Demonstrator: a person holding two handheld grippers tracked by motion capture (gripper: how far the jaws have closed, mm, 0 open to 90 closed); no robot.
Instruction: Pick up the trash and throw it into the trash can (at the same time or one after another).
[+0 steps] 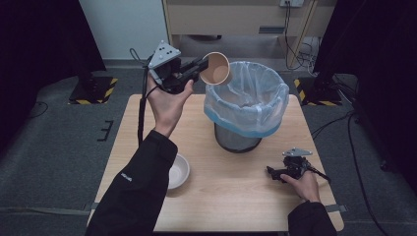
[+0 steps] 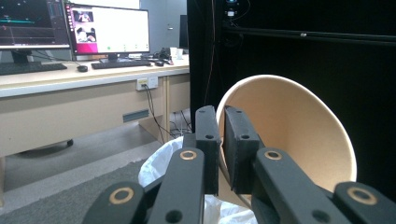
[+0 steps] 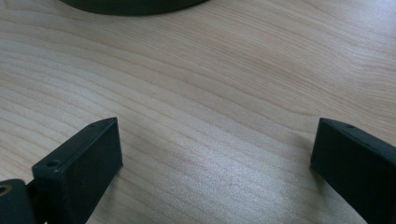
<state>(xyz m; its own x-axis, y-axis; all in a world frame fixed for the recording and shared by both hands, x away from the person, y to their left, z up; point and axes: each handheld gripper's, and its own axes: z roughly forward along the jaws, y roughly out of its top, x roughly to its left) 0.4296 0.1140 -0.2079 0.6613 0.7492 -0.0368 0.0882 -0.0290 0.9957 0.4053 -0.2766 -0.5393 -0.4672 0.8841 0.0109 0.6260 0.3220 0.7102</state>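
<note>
Left gripper (image 1: 199, 69) pinches the rim of a brown paper cup (image 1: 216, 68), one jaw inside the wall and one outside, as the left gripper view confirms (image 2: 220, 149); the cup (image 2: 289, 135) is tipped on its side, mouth toward the camera, held in the air at the far left edge of the bin (image 1: 246, 105). Judgement: the step is dropping the cup into the bin, and it sits only partly over the opening, so carry it further toward the middle of the blue-white liner before letting go, and spread the jaws fully so the thin wall slips free rather than hanging on a pad. Right gripper (image 1: 278, 174) rests low on the table (image 1: 231, 187) at the near right, jaws spread wide with nothing between them (image 3: 212, 158). A white bowl (image 1: 178, 171) sits near the left forearm, well apart from the bin. Surface is pale wood grain, bare elsewhere. Floor is grey carpet; black curtains hang at both sides; a desk (image 2: 70, 79) with 2 lit monitors (image 2: 109, 28) stands beyond
</note>
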